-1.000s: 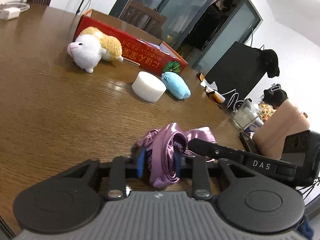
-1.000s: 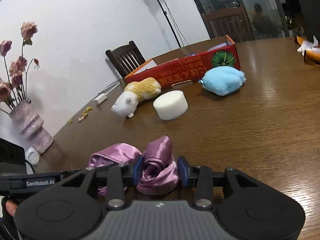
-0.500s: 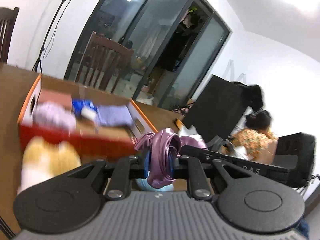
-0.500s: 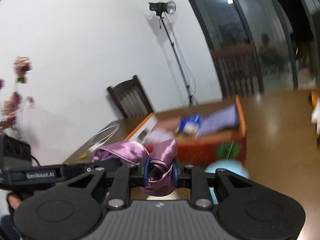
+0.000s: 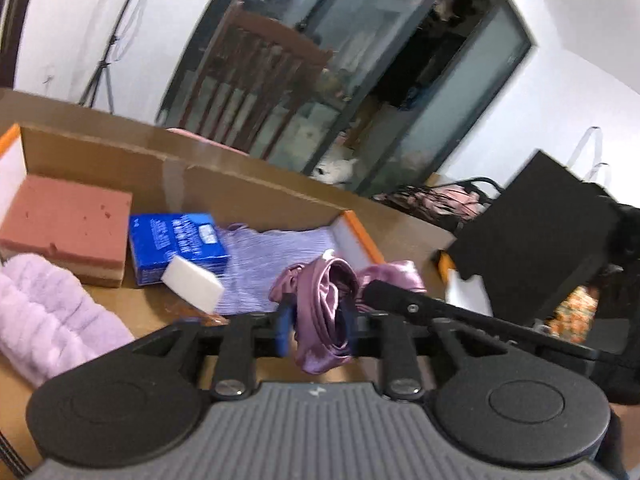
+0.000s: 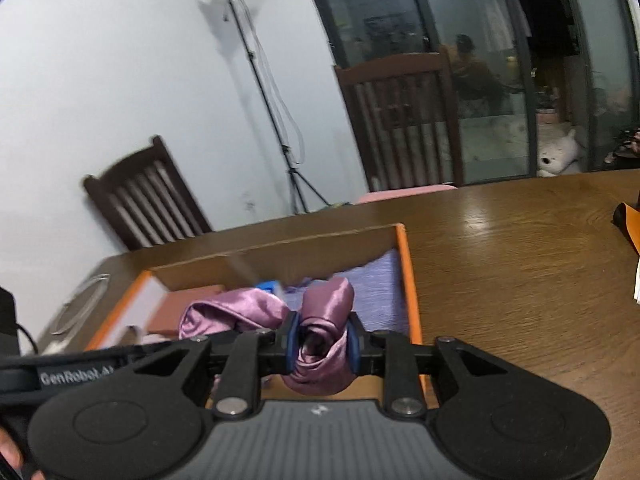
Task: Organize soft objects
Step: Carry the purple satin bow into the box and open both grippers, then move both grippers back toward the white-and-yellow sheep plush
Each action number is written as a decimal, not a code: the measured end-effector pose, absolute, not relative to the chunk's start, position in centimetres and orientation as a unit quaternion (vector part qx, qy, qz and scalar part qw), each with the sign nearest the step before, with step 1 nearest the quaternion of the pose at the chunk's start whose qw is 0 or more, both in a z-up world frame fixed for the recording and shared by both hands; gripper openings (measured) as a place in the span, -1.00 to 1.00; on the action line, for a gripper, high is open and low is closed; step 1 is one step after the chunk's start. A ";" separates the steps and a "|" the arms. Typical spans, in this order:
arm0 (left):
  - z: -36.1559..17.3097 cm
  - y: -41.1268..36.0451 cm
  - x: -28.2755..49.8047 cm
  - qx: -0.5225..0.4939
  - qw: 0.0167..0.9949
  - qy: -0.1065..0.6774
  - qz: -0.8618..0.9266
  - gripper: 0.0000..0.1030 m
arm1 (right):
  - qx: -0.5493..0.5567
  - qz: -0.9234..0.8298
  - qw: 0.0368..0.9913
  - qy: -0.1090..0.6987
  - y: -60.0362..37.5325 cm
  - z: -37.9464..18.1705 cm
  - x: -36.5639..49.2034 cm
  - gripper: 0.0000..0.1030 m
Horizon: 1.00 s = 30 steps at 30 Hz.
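Note:
Both grippers hold one purple satin cloth between them, above the open cardboard box. My left gripper is shut on one end of it. My right gripper is shut on the other end, and the rest of the cloth bunches to its left. The box has orange edges. Inside lie a pink sponge block, a blue packet, a white foam piece, a lilac knit cloth and a fluffy lilac item.
The box stands on a brown wooden table. Dark wooden chairs stand behind it, with a light stand by the wall. A black box sits to the right in the left wrist view. An orange and white item lies at the table's right edge.
Both grippers lifted the purple cloth off the table and carried it forward over the open box. The plush toys and white foam disc have dropped out of view.

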State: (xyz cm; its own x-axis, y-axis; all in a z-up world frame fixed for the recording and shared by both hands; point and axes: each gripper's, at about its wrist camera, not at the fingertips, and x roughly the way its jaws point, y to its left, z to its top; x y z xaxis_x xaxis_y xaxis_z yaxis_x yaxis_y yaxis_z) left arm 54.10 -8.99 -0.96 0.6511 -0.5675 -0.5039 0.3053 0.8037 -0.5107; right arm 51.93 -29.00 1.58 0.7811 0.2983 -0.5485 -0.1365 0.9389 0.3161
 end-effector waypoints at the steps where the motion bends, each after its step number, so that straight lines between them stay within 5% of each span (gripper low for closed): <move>1: -1.6 -8.9 54.3 -0.196 0.887 0.340 -0.242 -0.02 | 0.123 0.106 0.938 0.307 -28.8 1.1 52.3 -0.35; 9: -1.1 -8.6 54.0 -0.179 0.893 0.328 -0.251 0.31 | 0.083 0.072 0.955 0.275 -28.5 0.8 52.5 0.07; 15: 1.3 -8.9 52.0 -0.141 0.916 0.297 -0.230 0.35 | 0.080 0.075 0.960 0.258 -28.5 2.6 50.9 0.08; 21: 5.6 -7.7 46.2 -0.100 0.938 0.242 -0.227 0.41 | 0.082 0.098 0.969 0.210 -27.9 6.4 45.6 0.24; 30: 11.2 -5.4 32.6 0.004 0.974 0.140 -0.176 0.82 | 0.064 0.128 0.979 0.147 -28.1 12.2 34.3 0.59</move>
